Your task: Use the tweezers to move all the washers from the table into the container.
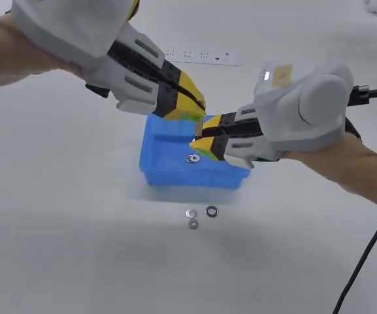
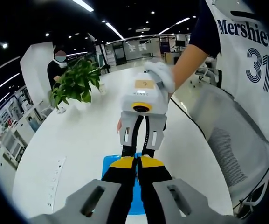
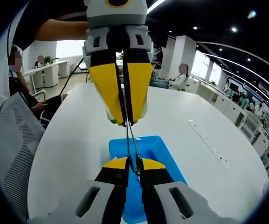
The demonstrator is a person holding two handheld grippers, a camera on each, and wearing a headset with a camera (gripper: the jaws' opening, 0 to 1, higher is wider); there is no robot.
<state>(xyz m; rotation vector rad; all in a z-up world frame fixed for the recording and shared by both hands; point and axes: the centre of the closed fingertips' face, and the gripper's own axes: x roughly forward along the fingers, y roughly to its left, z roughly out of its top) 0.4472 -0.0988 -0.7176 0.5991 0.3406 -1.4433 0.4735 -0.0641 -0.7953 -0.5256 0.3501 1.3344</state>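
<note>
Metal washers [image 1: 211, 211], probably light, flat and slippery, lie on the table [image 1: 57, 229] on the person's side of the right gripper [image 1: 198, 145], which, like the left gripper [image 1: 195, 112], is clamped on the tweezers [image 3: 127, 140]; best pinch one rim.

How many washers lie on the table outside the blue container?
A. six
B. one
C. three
C: three washers lie close together on the table in front of the container, and one more washer is inside it.
</note>
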